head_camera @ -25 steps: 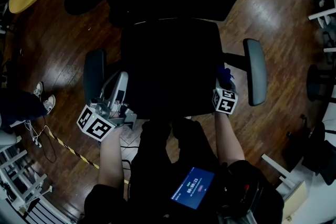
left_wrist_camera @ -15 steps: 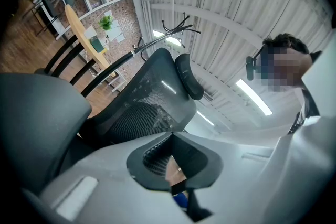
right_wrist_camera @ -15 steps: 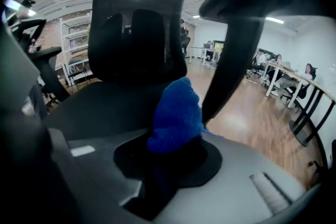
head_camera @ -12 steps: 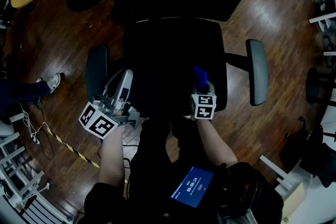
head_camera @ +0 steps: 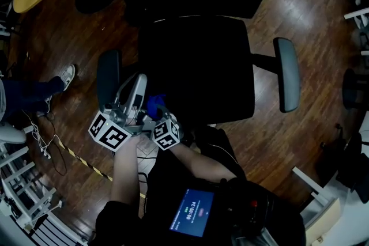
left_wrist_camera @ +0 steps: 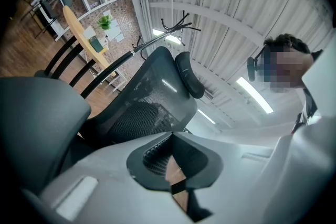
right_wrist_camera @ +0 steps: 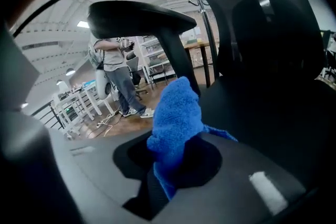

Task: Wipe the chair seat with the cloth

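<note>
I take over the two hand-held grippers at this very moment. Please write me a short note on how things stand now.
Left hand-held gripper: jaws together, empty, held beside the left armrest.
Right hand-held gripper: shut on the blue cloth, at the front left corner of the chair seat.
Done: in the last second the cloth passed along the seat's front edge, from right to left.
Left: probably the middle and rear of the seat; no dirt can be made out.
</note>
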Available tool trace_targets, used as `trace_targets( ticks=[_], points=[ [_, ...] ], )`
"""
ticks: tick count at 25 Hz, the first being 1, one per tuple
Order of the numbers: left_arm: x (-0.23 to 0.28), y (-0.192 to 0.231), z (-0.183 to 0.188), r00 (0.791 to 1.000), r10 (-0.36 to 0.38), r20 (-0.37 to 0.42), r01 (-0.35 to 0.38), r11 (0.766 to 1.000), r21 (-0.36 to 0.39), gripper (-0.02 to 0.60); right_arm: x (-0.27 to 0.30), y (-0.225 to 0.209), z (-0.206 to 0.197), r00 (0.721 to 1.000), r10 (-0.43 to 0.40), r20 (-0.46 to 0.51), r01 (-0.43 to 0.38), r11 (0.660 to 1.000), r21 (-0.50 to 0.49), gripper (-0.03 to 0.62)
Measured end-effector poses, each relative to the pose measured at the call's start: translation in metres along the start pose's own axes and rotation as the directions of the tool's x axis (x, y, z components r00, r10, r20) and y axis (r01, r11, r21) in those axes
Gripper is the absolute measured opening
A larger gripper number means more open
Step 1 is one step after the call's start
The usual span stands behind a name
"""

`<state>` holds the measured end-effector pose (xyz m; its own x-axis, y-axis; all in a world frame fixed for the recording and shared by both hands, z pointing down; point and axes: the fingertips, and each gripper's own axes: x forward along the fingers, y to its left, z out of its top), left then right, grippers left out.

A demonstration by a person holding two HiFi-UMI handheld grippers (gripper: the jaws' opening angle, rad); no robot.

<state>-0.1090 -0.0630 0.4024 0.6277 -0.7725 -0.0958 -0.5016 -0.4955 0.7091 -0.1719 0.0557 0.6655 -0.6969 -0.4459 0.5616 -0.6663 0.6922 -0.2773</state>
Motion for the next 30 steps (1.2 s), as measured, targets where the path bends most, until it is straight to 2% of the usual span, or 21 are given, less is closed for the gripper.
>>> trace_targets(
  ticks=[2,4,7,10,14,17,19,26,30],
  points=[
    [-0.002,0.002,-0.002,1.000,0.002,-0.005,-0.002,1.000,-0.004,-0.009,-0.004,-0.005,0.000,1.000,0.011,0.006,-0.011,1.000,0.028,0.084],
    [-0.002,0.004,-0.004,1.000,0.005,-0.013,-0.005,1.000,-0.008,-0.009,-0.013,-0.019,-0.007,1.000,-0.013,0.003,0.013,0.998,0.054,0.084],
    [-0.001,0.005,-0.010,1.000,0.003,-0.030,-0.004,1.000,-0.005,-0.009,-0.042,-0.061,-0.029,0.995,-0.100,-0.018,0.101,0.991,0.091,0.084],
    [0.001,0.003,-0.016,0.999,0.002,-0.041,-0.002,1.000,-0.002,-0.009,-0.092,-0.123,-0.055,0.973,-0.226,-0.048,0.230,0.964,0.129,0.084],
    [0.004,0.000,-0.019,0.999,0.002,-0.044,-0.002,1.000,0.001,-0.009,-0.173,-0.206,-0.085,0.915,-0.393,-0.091,0.403,0.900,0.165,0.084],
    [0.004,-0.002,-0.023,0.999,0.000,-0.048,0.000,1.000,0.003,-0.009,-0.236,-0.259,-0.102,0.848,-0.521,-0.098,0.530,0.825,0.198,0.084],
    [0.005,-0.003,-0.025,0.999,0.002,-0.051,-0.002,1.000,0.006,-0.009,-0.264,-0.280,-0.105,0.814,-0.574,-0.094,0.580,0.789,0.204,0.084],
    [0.009,-0.004,-0.027,0.999,0.006,-0.053,-0.005,1.000,0.008,-0.009,-0.271,-0.291,-0.103,0.795,-0.600,-0.090,0.601,0.759,0.251,0.084],
    [0.009,-0.003,-0.030,0.998,0.007,-0.058,-0.006,1.000,0.016,-0.009,-0.271,-0.295,-0.096,0.808,-0.586,-0.059,0.566,0.745,0.353,0.084]
  ],
)
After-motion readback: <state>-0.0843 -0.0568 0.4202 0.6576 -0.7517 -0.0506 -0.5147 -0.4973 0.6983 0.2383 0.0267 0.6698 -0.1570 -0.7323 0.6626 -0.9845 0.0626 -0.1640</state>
